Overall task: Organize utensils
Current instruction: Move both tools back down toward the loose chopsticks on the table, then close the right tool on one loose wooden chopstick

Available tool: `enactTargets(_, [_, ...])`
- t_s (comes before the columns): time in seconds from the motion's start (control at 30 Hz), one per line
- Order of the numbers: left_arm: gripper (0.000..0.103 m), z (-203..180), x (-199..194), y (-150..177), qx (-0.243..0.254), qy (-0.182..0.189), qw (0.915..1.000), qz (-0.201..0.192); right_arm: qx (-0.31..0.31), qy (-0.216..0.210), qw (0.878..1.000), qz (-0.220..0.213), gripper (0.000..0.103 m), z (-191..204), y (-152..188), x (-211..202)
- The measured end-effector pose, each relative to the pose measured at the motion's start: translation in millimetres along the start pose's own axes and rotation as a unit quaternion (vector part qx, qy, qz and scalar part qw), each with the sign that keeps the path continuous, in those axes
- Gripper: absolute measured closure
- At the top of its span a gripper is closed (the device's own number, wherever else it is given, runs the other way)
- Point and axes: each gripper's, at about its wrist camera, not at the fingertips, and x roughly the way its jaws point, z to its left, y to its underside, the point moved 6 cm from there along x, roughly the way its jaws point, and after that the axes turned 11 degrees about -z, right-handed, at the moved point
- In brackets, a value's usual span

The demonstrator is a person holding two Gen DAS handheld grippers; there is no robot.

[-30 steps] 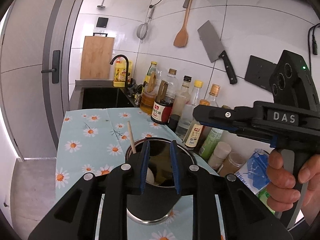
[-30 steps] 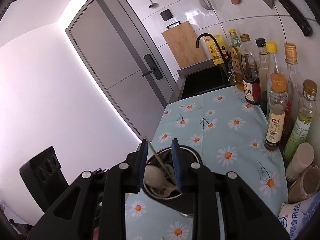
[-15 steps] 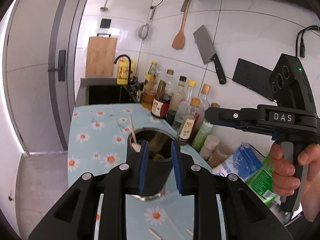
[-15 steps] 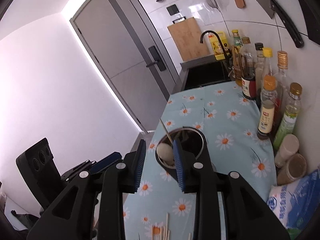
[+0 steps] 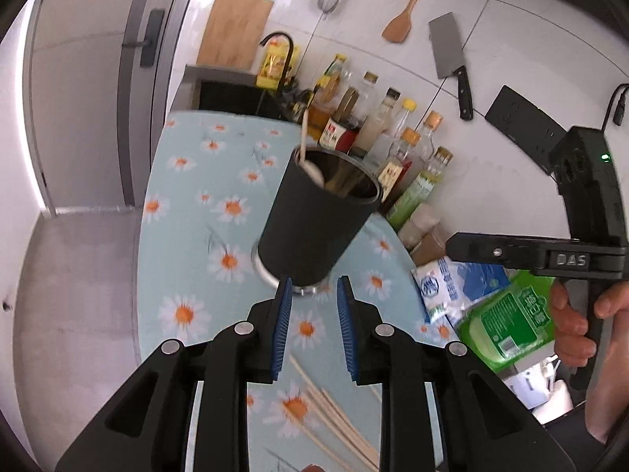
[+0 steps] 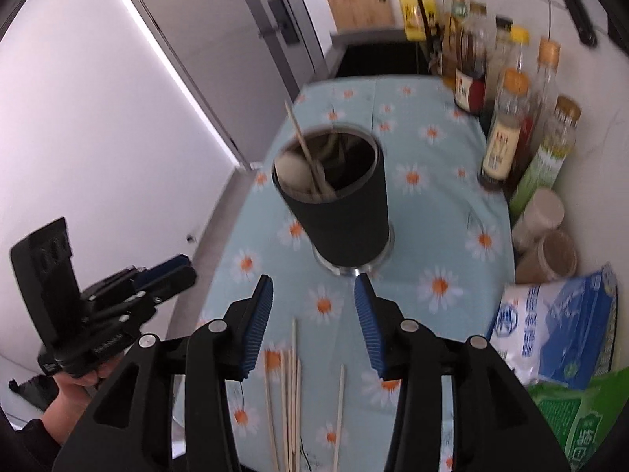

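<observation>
A black utensil holder (image 5: 318, 220) stands on the daisy tablecloth (image 5: 188, 196); it also shows in the right wrist view (image 6: 346, 212). A wooden chopstick (image 6: 302, 141) and a pale spoon (image 6: 293, 171) stick out of it. Several loose chopsticks (image 6: 289, 397) lie on the cloth near the front edge, also in the left wrist view (image 5: 334, 424). My left gripper (image 5: 312, 328) is open and empty, above the cloth just short of the holder. My right gripper (image 6: 312, 326) is open and empty, above the loose chopsticks.
Sauce and oil bottles (image 5: 393, 145) line the wall on the right, with two small jars (image 6: 546, 236), a salt bag (image 6: 558, 326) and a green bag (image 5: 511, 318). A sink (image 5: 232, 98) lies beyond the cloth. A cleaver (image 5: 452, 59) and spatula hang on the wall.
Both grippers have pulled back and up from the holder toward the front of the counter. The right jaws have opened wider. The loose chopsticks have come into view.
</observation>
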Motion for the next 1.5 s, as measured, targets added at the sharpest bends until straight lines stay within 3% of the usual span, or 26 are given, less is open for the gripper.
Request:
enactTargets(0.23, [0.08, 11, -7, 48, -0.029, -0.009, 0.9983, 0.049, -0.002, 0.033, 0.992, 0.119, 0.059, -11, 54, 41])
enactTargets(0.37, [0.08, 17, -5, 74, -0.052, 0.0, 0.9947, 0.088, 0.007, 0.045, 0.979, 0.2, 0.053, -19, 90, 65])
enactTargets(0.57, [0.072, 21, -8, 107, -0.087, 0.001, 0.9886, 0.123, 0.002, 0.053, 0.962, 0.268, 0.053, -19, 134, 84])
enactTargets(0.73, [0.072, 20, -10, 123, -0.103, 0.0, 0.9848, 0.139, 0.002, 0.063, 0.953, 0.295, 0.053, -18, 158, 93])
enactTargets(0.9, [0.071, 19, -9, 141, -0.116, -0.004, 0.9783, 0.172, 0.007, 0.078, 0.946, 0.316, 0.063, -20, 176, 101])
enactTargets(1.03, [0.071, 14, -7, 153, -0.125, 0.0, 0.9724, 0.197, 0.0, 0.081, 0.944, 0.321, 0.078, -15, 185, 104])
enactTargets(1.27, [0.071, 15, -2, 163, -0.129, -0.019, 0.9665, 0.221, -0.029, 0.108, 0.942, 0.315, 0.088, -2, 198, 105])
enactTargets(1.33, [0.071, 15, 0, 164, -0.132, -0.023, 0.9652, 0.225, -0.053, 0.122, 0.941, 0.31, 0.097, 9, 202, 108])
enactTargets(1.5, [0.071, 7, 5, 161, -0.141, -0.026, 0.9625, 0.23, -0.052, 0.103, 0.944, 0.308, 0.097, 13, 205, 105])
